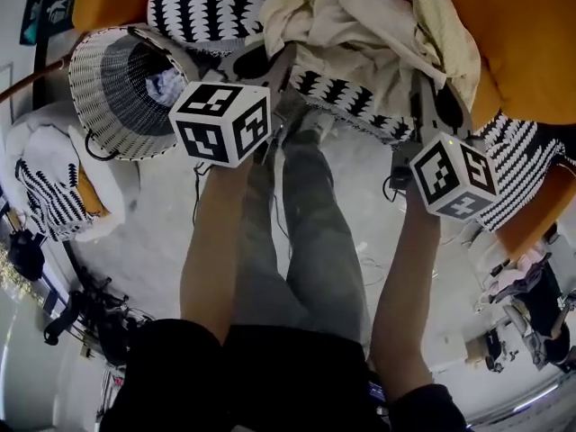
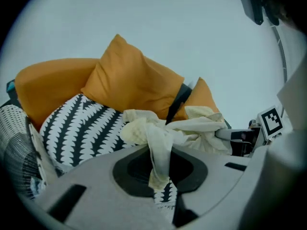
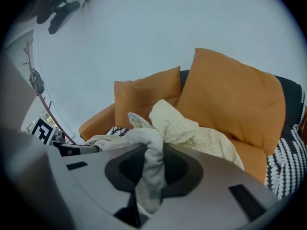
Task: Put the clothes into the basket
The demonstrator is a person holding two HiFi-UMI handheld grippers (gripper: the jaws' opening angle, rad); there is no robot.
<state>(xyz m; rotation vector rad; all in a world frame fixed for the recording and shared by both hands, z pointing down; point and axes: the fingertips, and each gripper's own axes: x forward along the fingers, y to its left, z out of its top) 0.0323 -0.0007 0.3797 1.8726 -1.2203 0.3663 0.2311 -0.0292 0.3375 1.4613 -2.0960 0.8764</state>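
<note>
A bundle of cream clothes [image 1: 360, 16] hangs stretched between my two grippers above a sofa. My left gripper [image 1: 274, 61] is shut on a cream strip of the bundle [image 2: 158, 152], which runs down through its jaws. My right gripper [image 1: 430, 93] is shut on another cream fold [image 3: 151, 162] of the same bundle. Black-and-white patterned cloth [image 1: 351, 93] hangs under the cream cloth. The white wicker basket [image 1: 108, 79] lies tipped on the floor to the left of the left gripper, its mouth facing me, with some cloth inside. Its rim [image 2: 14, 143] shows at the left gripper view's edge.
The sofa has a black-and-white patterned cover [image 1: 202, 7] and orange cushions [image 1: 531, 25]. The person's grey-trousered legs [image 1: 306, 241] stand below the grippers. A white seat with patterned cloth [image 1: 49, 187] sits on the floor at the left. Cables [image 1: 196, 201] lie on the floor.
</note>
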